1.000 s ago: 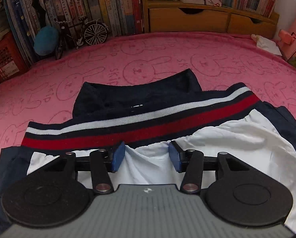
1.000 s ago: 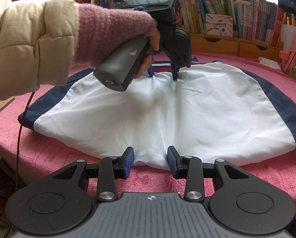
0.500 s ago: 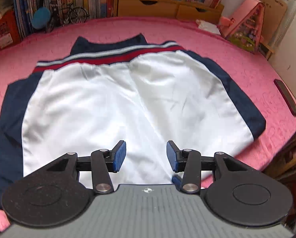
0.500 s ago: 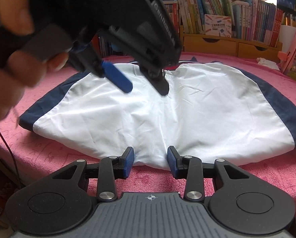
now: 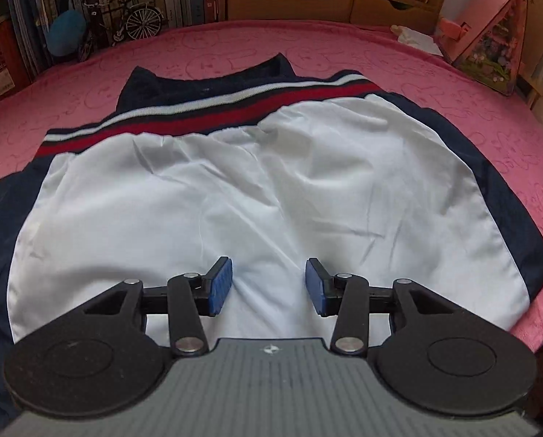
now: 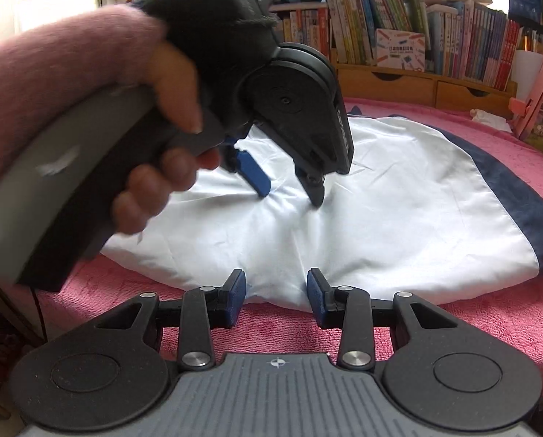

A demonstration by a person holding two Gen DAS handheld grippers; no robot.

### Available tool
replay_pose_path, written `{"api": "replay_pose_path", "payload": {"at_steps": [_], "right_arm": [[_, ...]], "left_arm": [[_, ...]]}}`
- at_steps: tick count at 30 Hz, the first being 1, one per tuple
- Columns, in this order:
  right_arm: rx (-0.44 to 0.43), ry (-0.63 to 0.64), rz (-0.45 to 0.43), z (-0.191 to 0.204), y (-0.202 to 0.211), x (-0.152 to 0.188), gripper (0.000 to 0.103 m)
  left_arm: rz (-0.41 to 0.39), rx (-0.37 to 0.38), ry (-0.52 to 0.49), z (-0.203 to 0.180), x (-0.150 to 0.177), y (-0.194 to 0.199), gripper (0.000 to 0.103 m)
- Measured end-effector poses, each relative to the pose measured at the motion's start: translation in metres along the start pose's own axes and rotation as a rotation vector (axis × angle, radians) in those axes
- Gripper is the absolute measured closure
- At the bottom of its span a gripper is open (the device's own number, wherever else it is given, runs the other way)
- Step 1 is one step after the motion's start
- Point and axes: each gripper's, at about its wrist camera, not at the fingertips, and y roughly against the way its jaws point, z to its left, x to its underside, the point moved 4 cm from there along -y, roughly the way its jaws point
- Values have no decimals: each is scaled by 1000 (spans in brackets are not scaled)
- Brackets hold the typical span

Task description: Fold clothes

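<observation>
In the left wrist view, the white, thin, smooth-woven jacket with navy side panels and a ribbed red, white and navy hem band (image 5: 257, 196) lies spread flat on the pink plush blanket printed with rabbit outlines (image 5: 344, 51), its dark collar at the far side. The left gripper (image 5: 268, 283) hovers over the near middle of the white panel with its blue ribbed pads parted to a middling gap and nothing caught between them; whether the tips brush the cloth is hard to say. Soft creases fan out from the centre, so the fabric looks light, limp and rather slippery: a pinch will probably gather only the top layer unless taken at an edge or seam, and the ribbed band or the navy side seam should give the firmest hold. Behind stand a wooden drawer unit (image 5: 326, 0) and a small model bicycle (image 5: 133, 22) before rows of books. In the right wrist view, the right gripper (image 6: 276, 298) sits at the jacket's near edge, its jaws part-open astride a small fold of white cloth; I cannot tell whether the pads press it. Above, a hand (image 6: 162, 145) in a fuzzy pink sleeve holds the left gripper's grey handle.
</observation>
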Motion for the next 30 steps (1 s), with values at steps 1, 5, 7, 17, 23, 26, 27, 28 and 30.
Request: {"api": "replay_pose_path", "payload": {"at_steps": [1, 5, 7, 17, 23, 26, 27, 28, 30], "right_arm": [[0, 1, 0, 0, 0, 0, 65], [2, 7, -1, 1, 0, 1, 65], [1, 9, -2, 1, 1, 1, 65], [-10, 8, 1, 0, 2, 0, 65], [-10, 5, 2, 1, 1, -1, 65], [-9, 8, 1, 1, 1, -1, 65], [-9, 8, 1, 1, 1, -1, 65], [-8, 9, 1, 2, 1, -1, 65], [-7, 10, 0, 2, 1, -1, 65]], "left_arm": [[-12, -31, 2, 2, -10, -8, 60], [-37, -103, 61, 11, -49, -32, 57], [-31, -112, 91, 15, -59, -35, 56], [15, 110, 31, 5, -16, 38, 51], [131, 139, 13, -1, 47, 57, 51], [179, 160, -2, -5, 63, 50, 52], [188, 154, -9, -5, 66, 47, 53], [186, 144, -15, -5, 65, 44, 54], [167, 129, -23, -5, 59, 39, 54]]}}
